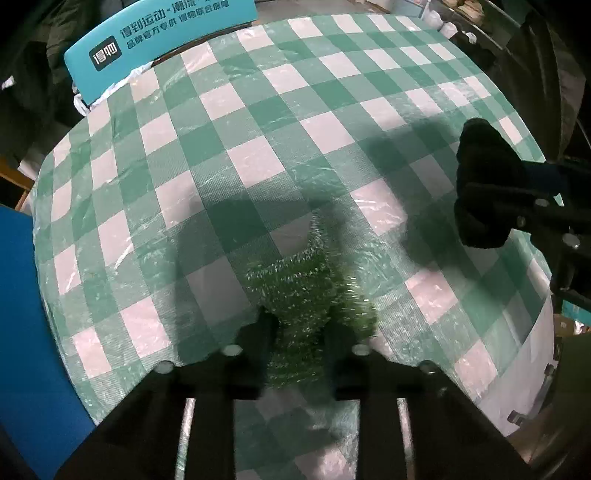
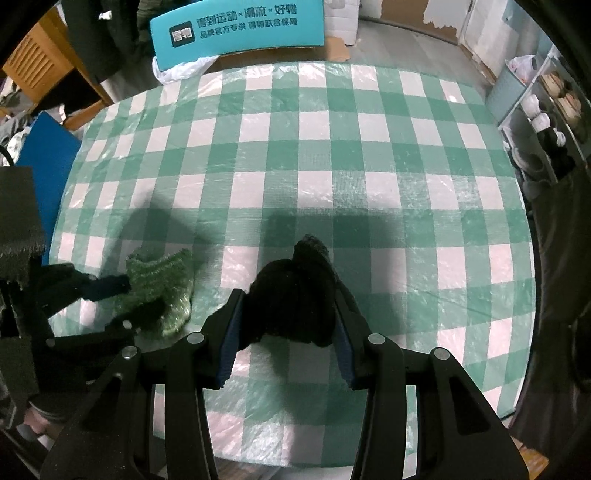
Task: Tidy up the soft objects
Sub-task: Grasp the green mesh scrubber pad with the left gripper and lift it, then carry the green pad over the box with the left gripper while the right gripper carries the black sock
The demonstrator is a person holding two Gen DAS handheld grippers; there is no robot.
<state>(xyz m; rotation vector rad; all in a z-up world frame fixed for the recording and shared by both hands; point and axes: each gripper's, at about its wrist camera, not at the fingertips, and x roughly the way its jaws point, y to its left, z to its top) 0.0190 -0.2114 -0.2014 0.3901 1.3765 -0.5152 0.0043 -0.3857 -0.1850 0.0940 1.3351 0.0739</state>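
A fuzzy green knitted piece lies on the green-and-white checked tablecloth. My left gripper points straight down and is shut on its near part; the same green piece shows at the left of the right wrist view, between the left gripper's fingers. My right gripper is shut on a black knitted item held just above the cloth, near the table's front. In the left wrist view that black item hangs at the right, apart from the green piece.
A teal box with printed lettering stands beyond the table's far edge, with a white plastic bag beside it. A blue panel is on the left, a shoe rack on the right, and wooden furniture at the far left.
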